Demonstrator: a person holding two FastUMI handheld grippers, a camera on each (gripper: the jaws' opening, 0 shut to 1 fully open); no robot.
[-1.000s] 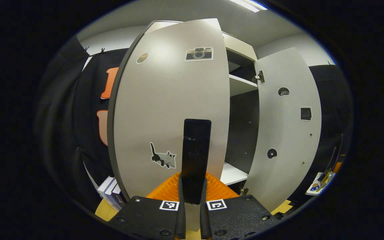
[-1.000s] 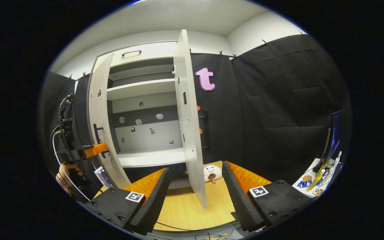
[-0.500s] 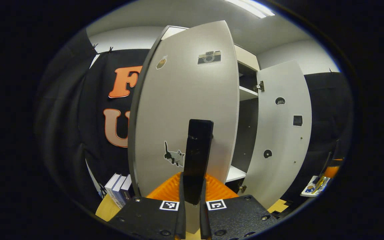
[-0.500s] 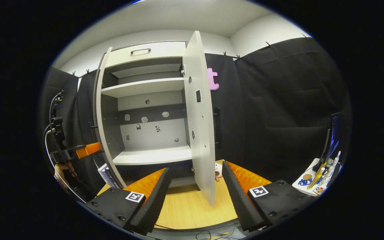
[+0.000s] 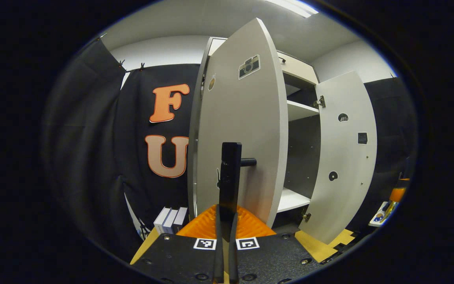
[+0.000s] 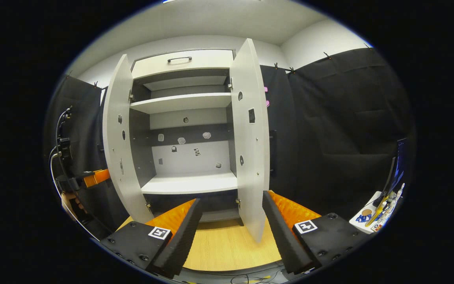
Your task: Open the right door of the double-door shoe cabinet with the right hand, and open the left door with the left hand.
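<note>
At the shoe cabinet (image 6: 183,118), both doors swung wide, left gripper (image 5: 226,221) clamped on left door's handle (image 5: 229,177), right gripper (image 6: 231,221) fingers apart, free.

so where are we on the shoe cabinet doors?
Nearly done. The right door stands wide open and the right gripper hangs open, clear of it. The left door is swung wide too, with the left gripper shut on its handle. Left to do: let go of that handle.
</note>
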